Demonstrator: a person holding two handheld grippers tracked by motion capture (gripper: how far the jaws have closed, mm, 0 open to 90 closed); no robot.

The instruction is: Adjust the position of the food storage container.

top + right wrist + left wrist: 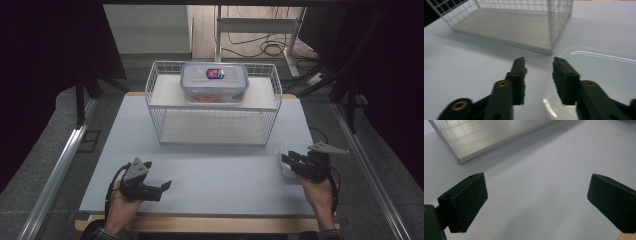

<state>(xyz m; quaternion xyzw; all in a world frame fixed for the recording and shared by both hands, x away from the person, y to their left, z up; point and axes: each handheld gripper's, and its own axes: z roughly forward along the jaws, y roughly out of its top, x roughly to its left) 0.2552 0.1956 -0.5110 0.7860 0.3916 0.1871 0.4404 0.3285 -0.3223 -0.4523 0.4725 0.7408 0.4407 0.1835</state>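
My right gripper (537, 72) has narrow jaws; they straddle the near rim of the clear plastic container (599, 75), but I can't tell if the pads press it. The container is see-through and shallow with rounded corners, at the table's (210, 170) right edge, just right of the wire rack (212, 107). My left gripper (536, 202) is wide open over bare table, nothing between the jaws.

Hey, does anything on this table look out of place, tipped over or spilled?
Nothing stands out. The lidded container sits level on the wire shelf rack, the clear tub rests upright by the right gripper, and the table shows no spill.
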